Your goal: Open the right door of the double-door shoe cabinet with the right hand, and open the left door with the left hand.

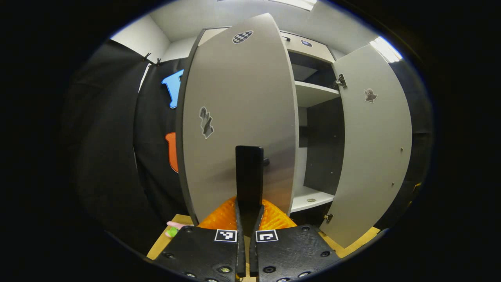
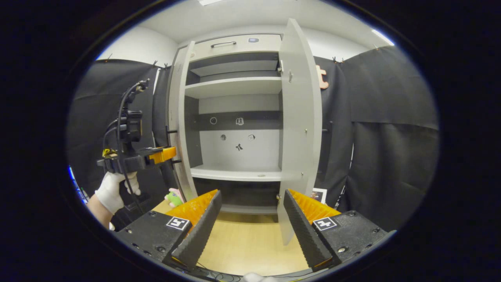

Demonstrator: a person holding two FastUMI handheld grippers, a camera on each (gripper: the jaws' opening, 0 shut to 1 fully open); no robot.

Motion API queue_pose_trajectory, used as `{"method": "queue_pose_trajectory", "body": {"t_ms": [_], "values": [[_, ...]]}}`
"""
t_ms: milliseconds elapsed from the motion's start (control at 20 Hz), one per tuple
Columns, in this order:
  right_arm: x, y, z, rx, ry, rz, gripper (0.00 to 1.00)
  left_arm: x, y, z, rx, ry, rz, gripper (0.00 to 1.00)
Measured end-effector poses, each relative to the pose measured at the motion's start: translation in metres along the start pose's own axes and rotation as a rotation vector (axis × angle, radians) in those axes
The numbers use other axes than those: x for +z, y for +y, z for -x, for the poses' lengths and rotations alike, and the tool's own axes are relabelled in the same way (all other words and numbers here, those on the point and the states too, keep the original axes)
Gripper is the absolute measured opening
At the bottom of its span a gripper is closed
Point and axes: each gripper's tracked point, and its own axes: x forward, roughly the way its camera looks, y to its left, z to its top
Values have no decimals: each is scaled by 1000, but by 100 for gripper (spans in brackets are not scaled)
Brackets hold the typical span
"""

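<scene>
The grey left door [image 1: 235,109] stands partly open right in front of my left gripper [image 1: 249,205], which is shut on the door's dark bar handle [image 1: 249,172]. In the right gripper view the left gripper [image 2: 158,156] sits at that door's edge [image 2: 178,117], held by a gloved hand [image 2: 113,188]. The right door [image 1: 372,149] is swung wide open and appears nearly edge-on [image 2: 299,129] in the right gripper view. My right gripper [image 2: 250,219] is open, apart from the cabinet, with nothing between its fingers. The cabinet's shelves [image 2: 235,87] are bare.
A small green and pink plush toy [image 2: 174,197] lies on the wooden floor [image 2: 242,243] by the cabinet's left foot. Black cloth walls [image 2: 391,149] close in on both sides. A drawer with a handle [image 2: 223,44] tops the cabinet.
</scene>
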Motion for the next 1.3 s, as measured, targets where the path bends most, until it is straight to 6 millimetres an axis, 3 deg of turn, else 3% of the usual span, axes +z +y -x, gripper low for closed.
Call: {"method": "queue_pose_trajectory", "body": {"t_ms": [100, 550, 1000, 1200, 1300], "values": [[-2, 6, -2, 15, 6, -12, 99, 0, 14, 17, 13, 5, -1, 3], [-4, 33, -13, 68, 13, 0, 99, -6, 66, 47, 67, -2, -8, 0], [-7, 53, -19, 102, 18, 6, 99, -8, 112, 56, 49, -11, -23, 0], [-9, 56, -21, 107, 21, 2, 99, -13, 150, 61, 115, 0, -41, 0], [-9, 59, -21, 113, 23, 4, 99, -13, 155, 58, 73, 1, 43, 0]]}}
